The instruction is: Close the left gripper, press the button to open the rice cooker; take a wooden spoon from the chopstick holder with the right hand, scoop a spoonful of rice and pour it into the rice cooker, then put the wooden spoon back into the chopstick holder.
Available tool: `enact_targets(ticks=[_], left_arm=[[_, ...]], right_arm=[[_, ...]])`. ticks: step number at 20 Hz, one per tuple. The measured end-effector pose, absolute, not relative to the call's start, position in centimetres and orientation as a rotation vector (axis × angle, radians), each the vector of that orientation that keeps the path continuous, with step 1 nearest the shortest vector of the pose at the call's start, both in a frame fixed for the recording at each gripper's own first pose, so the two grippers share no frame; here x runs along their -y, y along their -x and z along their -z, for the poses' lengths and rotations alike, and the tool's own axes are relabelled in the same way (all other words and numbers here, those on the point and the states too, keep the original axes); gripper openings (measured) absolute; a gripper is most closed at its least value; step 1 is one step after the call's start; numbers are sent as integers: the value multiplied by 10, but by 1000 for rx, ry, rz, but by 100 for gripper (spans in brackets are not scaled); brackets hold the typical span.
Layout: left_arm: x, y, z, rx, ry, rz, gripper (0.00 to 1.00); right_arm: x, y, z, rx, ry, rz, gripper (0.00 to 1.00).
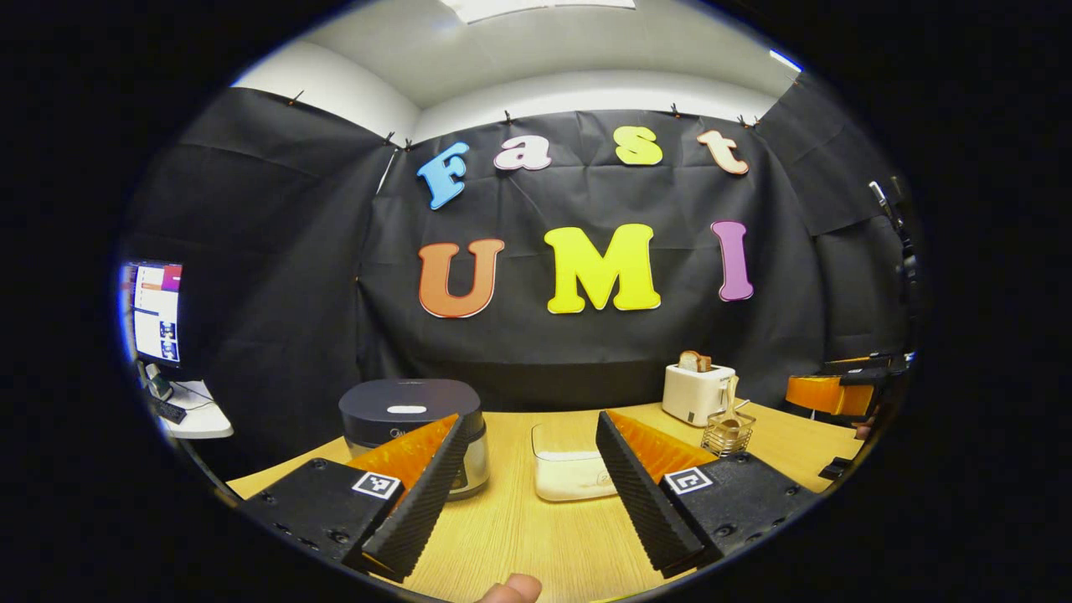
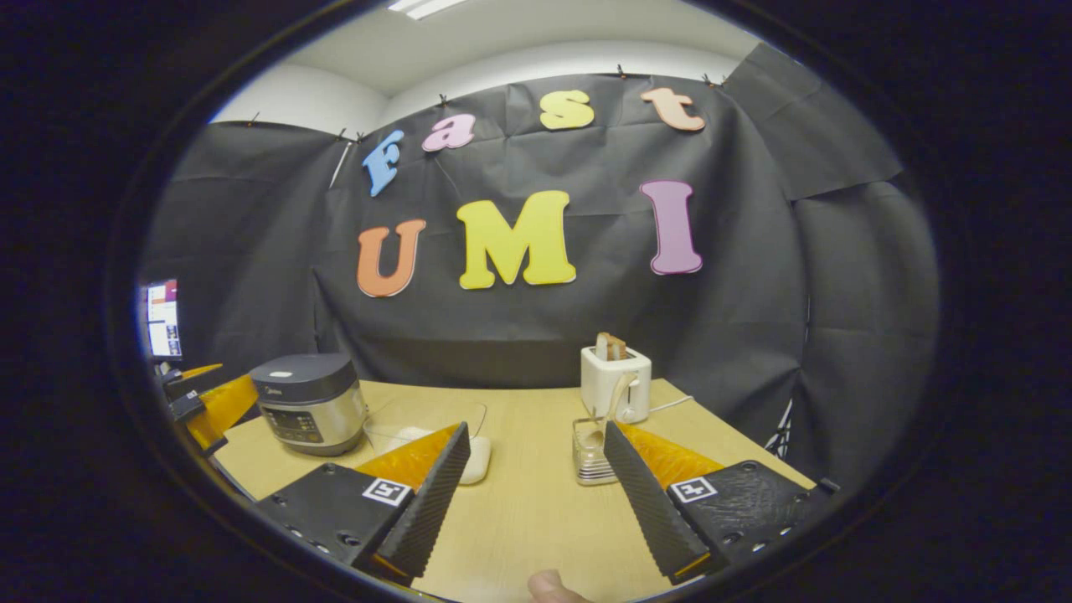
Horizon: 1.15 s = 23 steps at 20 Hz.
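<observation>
Still ahead: pressing the rice cooker point(image 1: 412, 419) button, lid down, lower left of the left gripper view.
Left gripper point(image 1: 528, 494) spread wide, empty, nearer than right gripper point(image 2: 532, 502), likewise spread; needs closing first.

Toaster point(image 2: 615, 382) with bread; monitor point(image 1: 157, 311)

Hardly any writing can be read. The rice cooker point(image 2: 309, 402), at the counter's point(image 2: 536, 502) far left corner, carries a small brand mark on its front that is too small to make out. The left gripper point(image 1: 526, 486) and right gripper point(image 2: 536, 494) bear square black-and-white coded tags, with no letters or numbers.
</observation>
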<state>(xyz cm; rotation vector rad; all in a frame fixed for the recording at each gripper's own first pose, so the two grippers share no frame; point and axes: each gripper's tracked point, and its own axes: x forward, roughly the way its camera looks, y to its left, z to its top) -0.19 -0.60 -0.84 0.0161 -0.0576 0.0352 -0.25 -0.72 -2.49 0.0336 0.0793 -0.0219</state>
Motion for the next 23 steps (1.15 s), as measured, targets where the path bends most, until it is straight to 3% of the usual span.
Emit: enact_targets(ticks=[1,3,5,10,23], left_arm=[[3,1,17,31,-15,-47,99],[6,-3,28,-14,-19,-32,95],[5,-5,24,6,-21,-27,99],[0,-8,26,15,-44,-43,99],[-17,-13,31,15,-2,-96,99]], right_arm=[[5,2,28,-85,-36,18,96],[0,-1,31,-92,-34,13,93],[-5,-3,35,-92,-30,6,96],[-11,-4,35,-81,7,-4,93],[-2,-4,30,-51,4,26,96]])
